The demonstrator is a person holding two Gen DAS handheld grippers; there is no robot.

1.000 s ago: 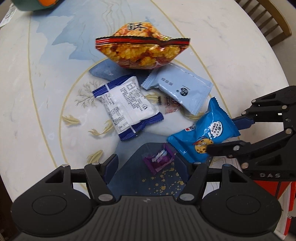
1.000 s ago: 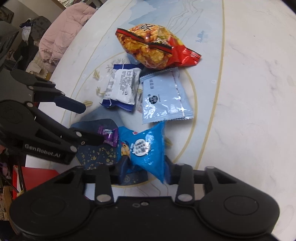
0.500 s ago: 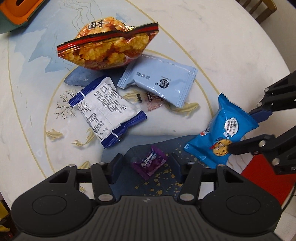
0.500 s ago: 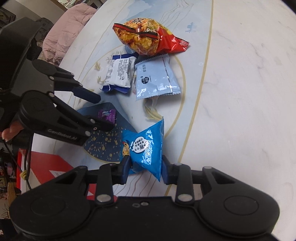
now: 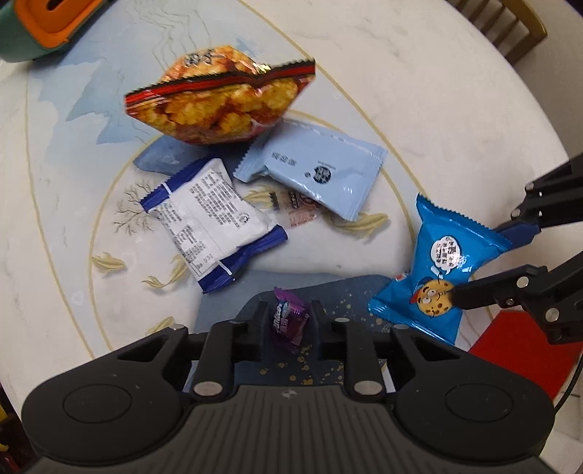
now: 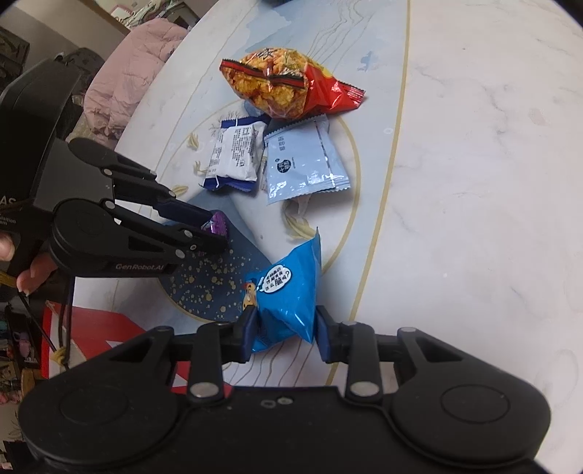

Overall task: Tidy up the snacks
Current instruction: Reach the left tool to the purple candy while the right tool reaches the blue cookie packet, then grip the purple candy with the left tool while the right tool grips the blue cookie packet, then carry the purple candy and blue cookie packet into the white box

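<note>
1. So both claws are loaded right now. The left claw (image 5: 288, 321) is pinched shut on a little purple candy (image 5: 288, 322), and the right claw (image 6: 284, 326) is clamped on the blue cookie packet (image 6: 288, 291), gripping it by its lower end so the long axis sticks straight out ahead of the fingers

2. Both held snacks hang over the near edge of the bench (image 6: 473, 182), about above the dark blue gold-speckled patch (image 6: 204, 284) in the pattern. From the left side, the cookie packet (image 5: 441, 269) sits off to the right of the purple candy, near it but not touching

3. Everything else lies further out, straight ahead of both claws: the white and navy packet (image 5: 215, 222), the pale blue packet (image 5: 317, 171) just beside it, a small clear wrapper (image 5: 298, 209) half tucked under the pale blue one, and the big red bag of puffed snacks (image 5: 218, 102) at the far end, overlapping the pale blue packet's corner

4. What the next move hangs on, I reckon: the pile is forward of both claws, the white and navy packet more on the left claw's side, the pale blue one more on the right's. Neither can grab anything until it sets down its load

5. No tray or box for the snacks that I can see, so where they go is anyone's guess. Green and orange thing (image 5: 47, 25) at the far left corner, can't tell what it is
</note>
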